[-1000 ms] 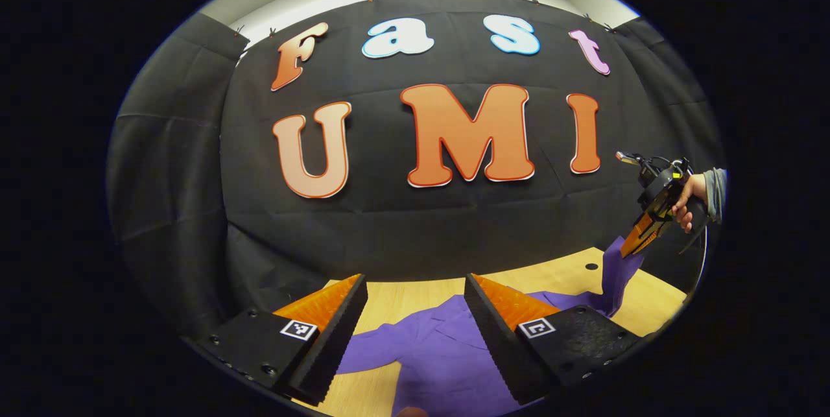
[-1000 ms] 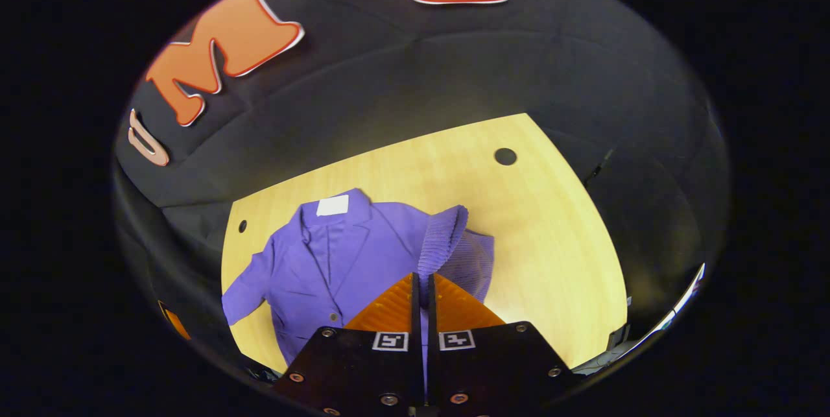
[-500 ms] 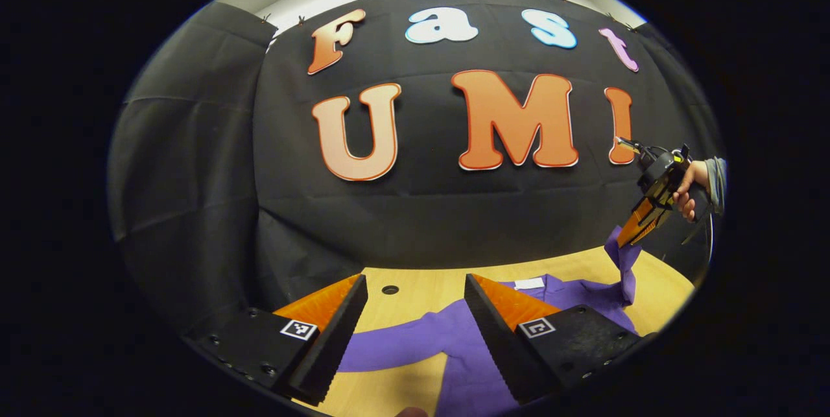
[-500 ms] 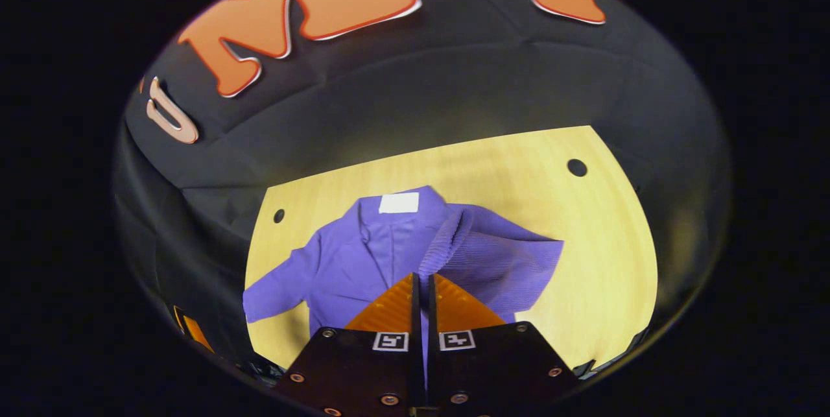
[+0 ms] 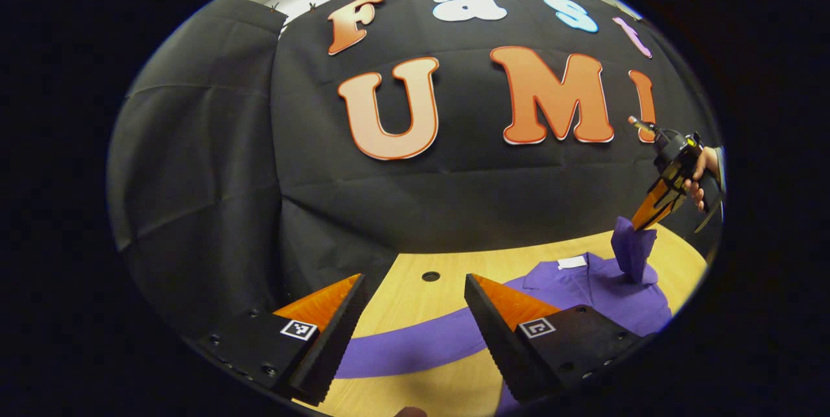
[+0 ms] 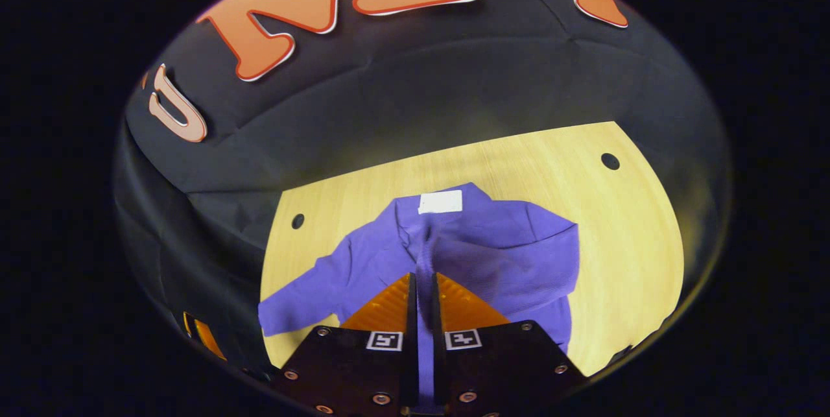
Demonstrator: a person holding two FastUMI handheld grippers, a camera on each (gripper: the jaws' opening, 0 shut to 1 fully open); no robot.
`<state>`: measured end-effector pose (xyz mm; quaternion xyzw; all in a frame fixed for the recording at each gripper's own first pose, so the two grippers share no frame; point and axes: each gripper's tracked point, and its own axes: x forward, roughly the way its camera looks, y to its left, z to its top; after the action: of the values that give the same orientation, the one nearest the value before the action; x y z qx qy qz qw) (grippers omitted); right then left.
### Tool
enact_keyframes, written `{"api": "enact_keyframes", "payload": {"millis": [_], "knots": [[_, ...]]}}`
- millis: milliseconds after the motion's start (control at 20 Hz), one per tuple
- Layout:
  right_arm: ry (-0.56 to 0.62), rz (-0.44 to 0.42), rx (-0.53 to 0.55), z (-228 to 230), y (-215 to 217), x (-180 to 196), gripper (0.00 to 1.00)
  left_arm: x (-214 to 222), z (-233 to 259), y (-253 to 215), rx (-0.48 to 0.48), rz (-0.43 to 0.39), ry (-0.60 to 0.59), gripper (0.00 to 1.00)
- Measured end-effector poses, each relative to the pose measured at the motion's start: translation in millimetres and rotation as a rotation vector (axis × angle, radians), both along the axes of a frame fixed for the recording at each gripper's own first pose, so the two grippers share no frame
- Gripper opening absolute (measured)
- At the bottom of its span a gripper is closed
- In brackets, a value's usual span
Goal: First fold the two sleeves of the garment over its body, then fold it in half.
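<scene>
A: Where is the right gripper (image 6: 421, 287)?

B: In the right gripper view its two fingers are pressed together on a strip of purple cloth, the cuff end of one sleeve (image 6: 425, 255) of the purple jacket (image 6: 512, 261). The cloth runs up between the fingers and down to the jacket's chest. In the left gripper view the same gripper (image 5: 639, 224) hangs above the far end of the tabletop (image 5: 415, 300), with a hand (image 5: 699, 177) around its body, and the sleeve (image 5: 630, 250) hangs from its tips down to the jacket (image 5: 583, 287).

A: And the jacket itself?

B: It lies flat on the light wooden tabletop (image 6: 622, 229), front up, collar toward the black cloth wall, with a white tag (image 6: 441, 202) at the neck. The held sleeve is drawn in over the body. The other sleeve (image 6: 311, 287) is stretched out flat to the side.

A: The left gripper (image 5: 415, 287)?

B: Its fingers stand wide apart and hold nothing. It hovers above the tabletop; the outstretched sleeve (image 5: 415, 345) runs across below the gap between them. I cannot tell whether the fingers touch the cloth.

A: Anything else on the tabletop?

B: Round dark holes (image 6: 609, 161) near its far corners.
</scene>
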<state>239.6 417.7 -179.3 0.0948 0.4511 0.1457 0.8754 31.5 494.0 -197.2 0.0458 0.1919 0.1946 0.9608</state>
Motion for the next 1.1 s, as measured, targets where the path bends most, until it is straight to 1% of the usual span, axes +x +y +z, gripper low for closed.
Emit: {"api": "enact_keyframes", "payload": {"millis": [100, 200, 250, 300, 350, 400, 450, 500, 550, 600, 650, 750, 900, 1100], "knots": [[-0.038, -0.006, 0.014, 5.7, 2.5, -0.9, 0.13, -0.6, -15.8, 20.4, -0.011, 0.023, 0.036, 0.96], [-0.089, -0.007, 0.011, 16.0, -0.5, -3.2, 0.21, -2.8, -32.3, 37.9, -0.029, 0.049, 0.082, 0.96], [-0.123, -0.003, 0.012, 22.5, -1.1, -3.5, 0.41, -4.6, -43.1, 46.0, -0.038, 0.067, 0.109, 0.96], [-0.154, 0.000, 0.009, 28.7, -4.2, -3.0, 0.36, -3.8, -53.4, 55.4, -0.052, 0.085, 0.139, 0.96], [-0.186, 0.000, 0.007, 35.9, -6.6, -5.8, 0.38, -7.0, -64.1, 63.7, -0.068, 0.101, 0.167, 0.96], [-0.214, -0.001, 0.002, 41.6, -10.6, -7.6, 0.44, -10.1, -74.3, 72.0, -0.083, 0.120, 0.200, 0.97], [-0.247, 0.001, 0.002, 48.3, -14.2, -8.1, 0.67, -12.4, -87.1, 78.8, -0.097, 0.137, 0.234, 0.97], [-0.279, 0.002, -0.002, 54.7, -18.3, -8.4, 0.71, -16.1, -96.9, 86.6, -0.106, 0.161, 0.266, 0.96], [-0.314, 0.001, -0.001, 61.5, -23.5, -10.2, 0.77, -21.0, -106.9, 92.4, -0.122, 0.182, 0.300, 0.96], [-0.345, -0.001, -0.007, 66.8, -29.4, -11.4, 0.80, -23.5, -115.5, 96.8, -0.144, 0.202, 0.326, 0.97], [-0.379, 0.000, -0.012, 74.2, -35.2, -13.3, 0.85, -26.8, -123.9, 99.7, -0.175, 0.223, 0.354, 0.97], [-0.442, 0.001, -0.028, 86.2, -47.4, -17.8, 0.91, -35.1, -143.9, 105.8, -0.266, 0.256, 0.409, 0.97], [-0.530, 0.006, -0.043, 101.8, -63.2, -27.1, 0.94, -43.3, -168.5, 114.4, -0.402, 0.299, 0.495, 0.98], [-0.622, 0.011, -0.090, 116.2, -84.5, -42.5, 0.95, -45.5, -207.6, 123.8, -0.534, 0.348, 0.605, 0.98]]}}
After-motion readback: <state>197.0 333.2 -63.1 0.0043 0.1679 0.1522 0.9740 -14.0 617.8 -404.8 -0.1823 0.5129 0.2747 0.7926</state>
